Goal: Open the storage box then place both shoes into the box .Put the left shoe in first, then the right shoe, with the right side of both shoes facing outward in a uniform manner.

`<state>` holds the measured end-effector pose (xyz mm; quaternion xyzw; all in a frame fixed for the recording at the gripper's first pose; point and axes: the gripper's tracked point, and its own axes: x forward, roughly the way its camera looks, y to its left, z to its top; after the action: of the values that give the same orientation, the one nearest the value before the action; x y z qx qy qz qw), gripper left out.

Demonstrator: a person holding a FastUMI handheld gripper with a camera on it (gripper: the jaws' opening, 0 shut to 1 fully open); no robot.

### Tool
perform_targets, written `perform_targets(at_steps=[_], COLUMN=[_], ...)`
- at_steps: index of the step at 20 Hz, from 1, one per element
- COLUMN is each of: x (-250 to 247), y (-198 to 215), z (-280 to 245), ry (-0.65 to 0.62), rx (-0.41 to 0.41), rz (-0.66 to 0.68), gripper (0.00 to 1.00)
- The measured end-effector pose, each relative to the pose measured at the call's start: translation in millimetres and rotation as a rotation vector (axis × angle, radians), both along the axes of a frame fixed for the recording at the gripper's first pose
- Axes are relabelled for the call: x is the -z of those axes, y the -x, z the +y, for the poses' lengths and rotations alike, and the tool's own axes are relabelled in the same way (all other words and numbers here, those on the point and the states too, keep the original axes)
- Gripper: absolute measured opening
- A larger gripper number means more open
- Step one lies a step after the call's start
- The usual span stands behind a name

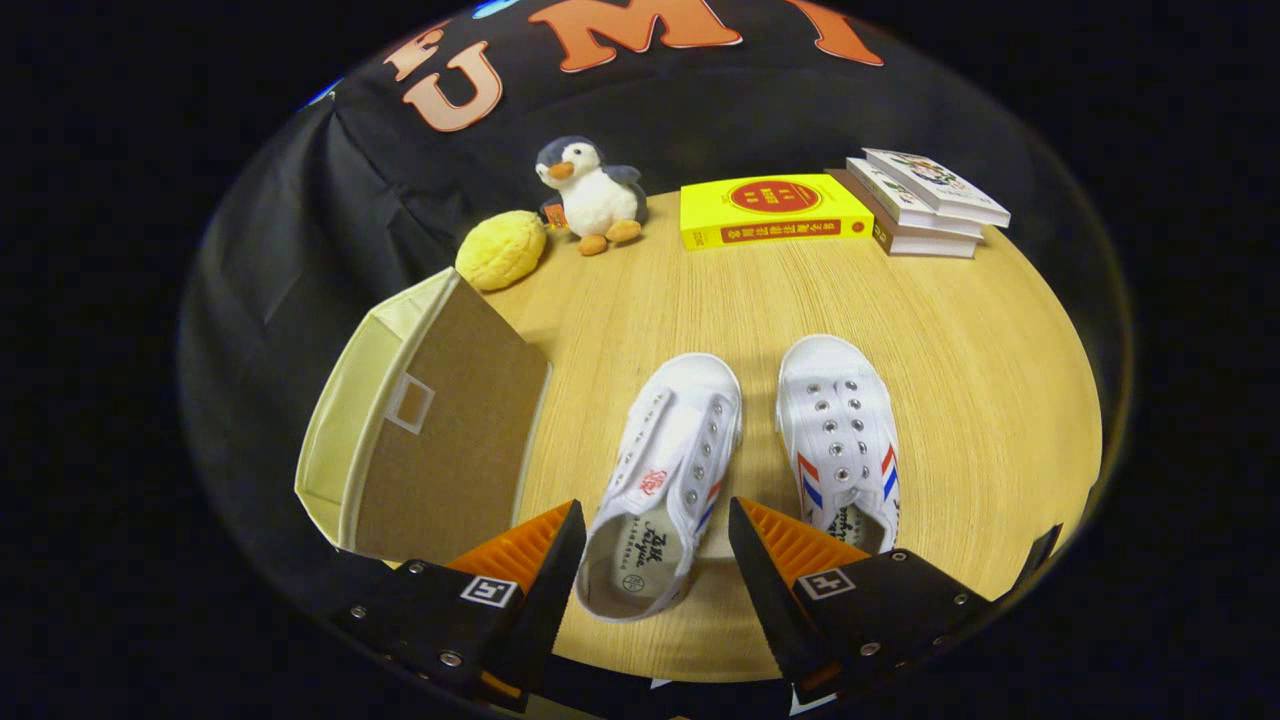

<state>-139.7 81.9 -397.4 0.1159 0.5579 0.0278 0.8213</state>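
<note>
While the gripper (655,540) is being held wide w/ nothing gripped, the left shoe's (665,480) heel is being framed between the fingers, prob. lined up for first pick. Right shoe (840,440) is lying just beside, at 1 o'clock. Storage box (430,420) is sitting at 10 o'clock, near, apparently tipped on its side. Insole print is too small to be read.

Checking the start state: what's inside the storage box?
The storage box lies on its side, its pale lining showing at one edge; nothing visible inside, most of the interior hidden. Gripper jaws open around the left shoe.
</note>
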Motion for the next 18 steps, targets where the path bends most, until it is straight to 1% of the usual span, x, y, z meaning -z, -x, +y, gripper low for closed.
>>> perform_targets(at_steps=[3,4,5,7,10,12,13,17,18], x=[17,24,28,34,43,46,49,60,63], y=[11,17,16,9,-4,-15,-20,-27,-31], z=[-4,-4,-4,-11,-24,-25,-24,-25,-23], ry=[0.034,0.036,0.033,0.042,0.101,0.112,0.116,0.173,0.177], rx=[-0.046,-0.040,-0.018,0.017,0.048,0.082,0.091,0.089,0.091], rz=[0.046,0.065,0.066,0.052,0.018,-0.030,-0.049,-0.082,-0.092], gripper=[0.84,0.82,0.79,0.76,0.70,0.64,0.59,0.41,0.38])
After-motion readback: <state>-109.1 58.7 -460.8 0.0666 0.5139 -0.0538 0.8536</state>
